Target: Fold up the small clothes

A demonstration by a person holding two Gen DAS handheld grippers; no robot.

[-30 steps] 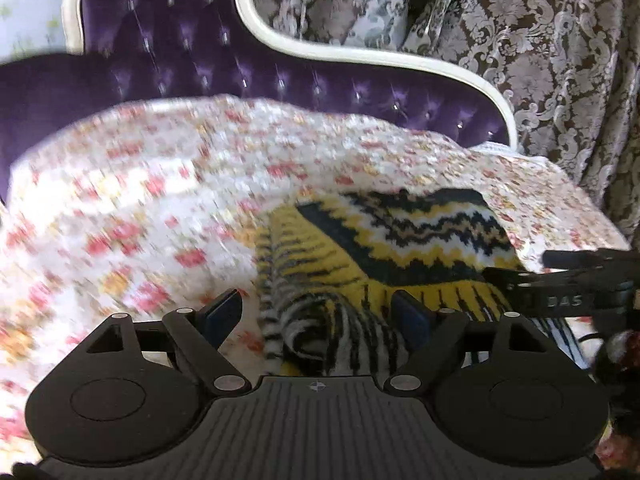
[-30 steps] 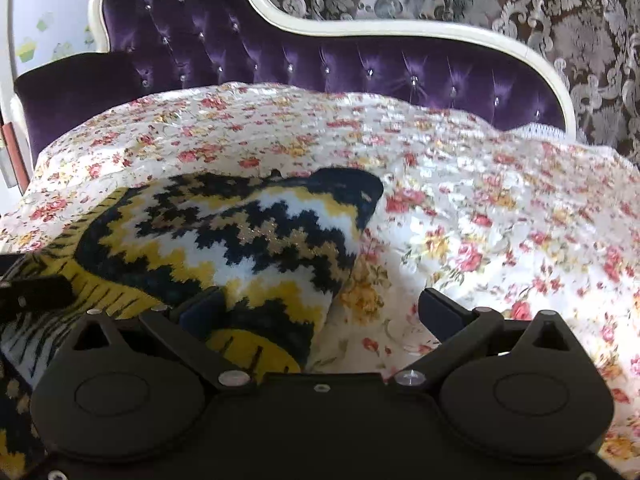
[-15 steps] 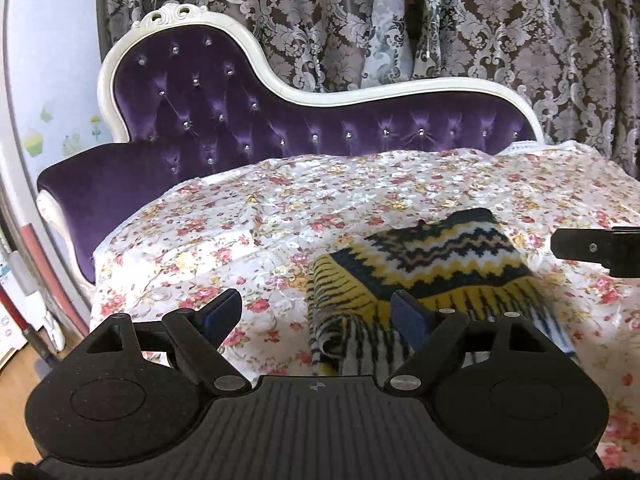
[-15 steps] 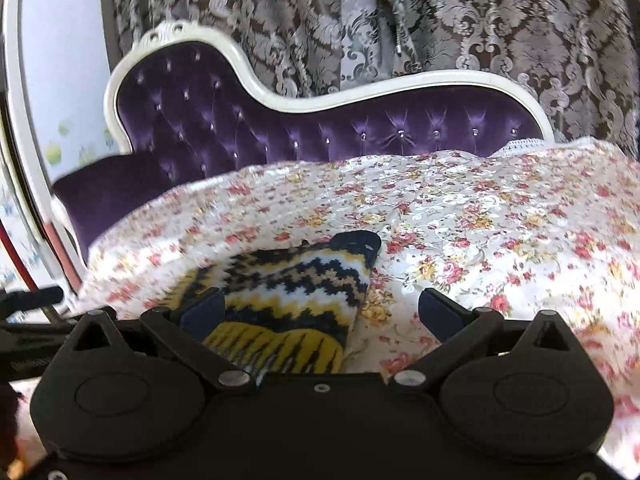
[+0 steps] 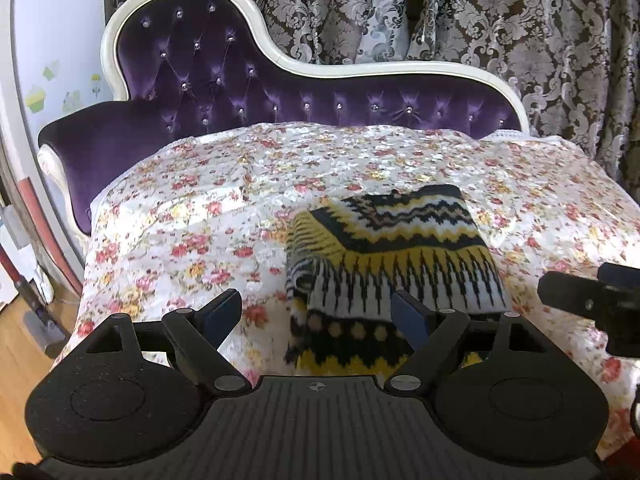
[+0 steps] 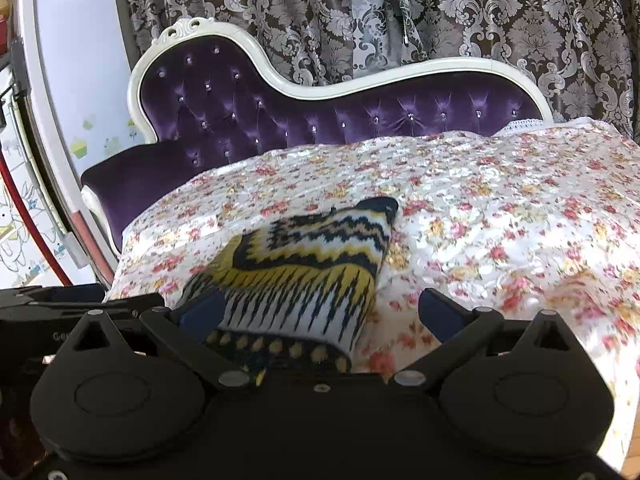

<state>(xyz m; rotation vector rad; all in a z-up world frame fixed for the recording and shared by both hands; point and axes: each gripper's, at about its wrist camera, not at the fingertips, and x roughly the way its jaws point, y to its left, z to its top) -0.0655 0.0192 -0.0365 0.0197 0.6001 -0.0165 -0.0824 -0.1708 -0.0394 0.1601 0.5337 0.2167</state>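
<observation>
A small knitted garment in yellow, black and white zigzags lies folded on the floral-covered seat, its near edge doubled over a dotted black band. My left gripper hovers open above its near left part, nothing between the blue pads. In the right wrist view the same garment lies left of centre. My right gripper is open above its near right corner, holding nothing. The right gripper's black fingers show at the right edge of the left wrist view.
The floral cover drapes a purple tufted chaise with a white carved frame. Patterned curtains hang behind. A wooden floor and a white appliance lie at the left. The left gripper's body shows at the left.
Both grippers have pulled back and risen away from the garment, which now looks smaller and lies released. More of the chaise back and curtains has come into view.
</observation>
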